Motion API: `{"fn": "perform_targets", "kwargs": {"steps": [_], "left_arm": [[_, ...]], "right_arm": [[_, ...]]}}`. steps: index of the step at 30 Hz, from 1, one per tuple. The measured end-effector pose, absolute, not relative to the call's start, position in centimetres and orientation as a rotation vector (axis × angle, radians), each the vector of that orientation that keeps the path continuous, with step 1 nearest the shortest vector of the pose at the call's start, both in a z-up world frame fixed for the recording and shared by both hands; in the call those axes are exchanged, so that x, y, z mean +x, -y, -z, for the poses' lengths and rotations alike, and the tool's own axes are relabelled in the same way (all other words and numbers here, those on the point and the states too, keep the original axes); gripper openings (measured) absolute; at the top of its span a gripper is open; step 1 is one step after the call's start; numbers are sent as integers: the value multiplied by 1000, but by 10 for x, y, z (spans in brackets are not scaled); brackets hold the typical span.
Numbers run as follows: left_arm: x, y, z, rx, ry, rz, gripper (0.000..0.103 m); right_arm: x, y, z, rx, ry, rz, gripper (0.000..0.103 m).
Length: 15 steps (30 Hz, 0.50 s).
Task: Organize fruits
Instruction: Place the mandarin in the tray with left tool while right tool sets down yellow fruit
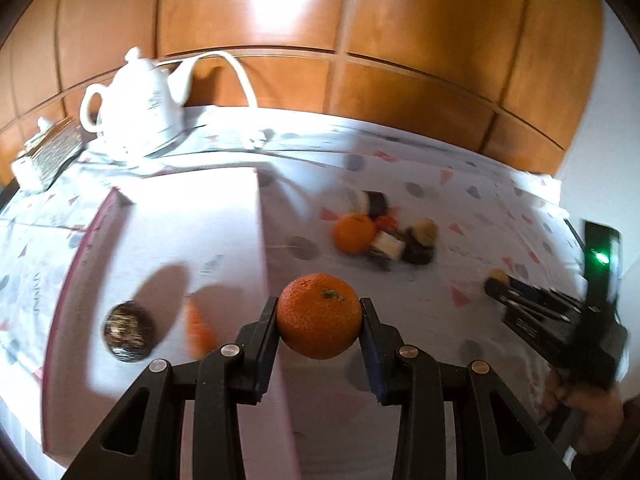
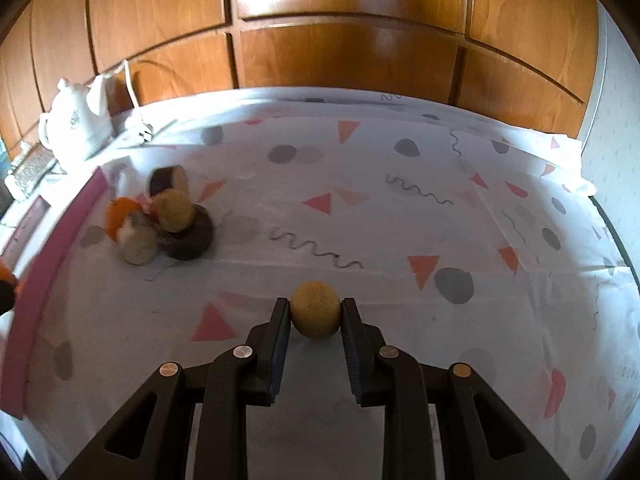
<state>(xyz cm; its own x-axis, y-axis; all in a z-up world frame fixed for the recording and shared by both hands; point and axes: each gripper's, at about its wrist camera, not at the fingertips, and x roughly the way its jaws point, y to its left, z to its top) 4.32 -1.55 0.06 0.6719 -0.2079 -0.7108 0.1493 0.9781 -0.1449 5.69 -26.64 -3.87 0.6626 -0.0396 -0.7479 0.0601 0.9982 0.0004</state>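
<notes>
Left gripper (image 1: 319, 316) clamps a mandarin (image 1: 319, 315) between both pads, held above the edge of a pink-rimmed white box (image 1: 160, 240). Inside the box: a dark round fruit (image 1: 128, 335) and a blurred orange piece (image 1: 198, 330). Right gripper (image 2: 315, 315) grips a small yellowish-brown round fruit (image 2: 315, 314), jaws narrow, over the patterned tablecloth (image 2: 400, 208). Remaining pile (image 2: 160, 220) sits on the cloth just beside the box: another mandarin, tan and dark pieces. White teapot (image 1: 136, 104) at far left.
</notes>
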Motion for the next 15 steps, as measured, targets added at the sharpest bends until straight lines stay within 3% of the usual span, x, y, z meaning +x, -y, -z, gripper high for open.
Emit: {"fn": "perform_targets", "kwargs": {"steps": [15], "left_arm": [[79,-77,-2,-151,-811,-43,38]], "right_arm": [[46,154,-5,25,-786,-346,25]]}}
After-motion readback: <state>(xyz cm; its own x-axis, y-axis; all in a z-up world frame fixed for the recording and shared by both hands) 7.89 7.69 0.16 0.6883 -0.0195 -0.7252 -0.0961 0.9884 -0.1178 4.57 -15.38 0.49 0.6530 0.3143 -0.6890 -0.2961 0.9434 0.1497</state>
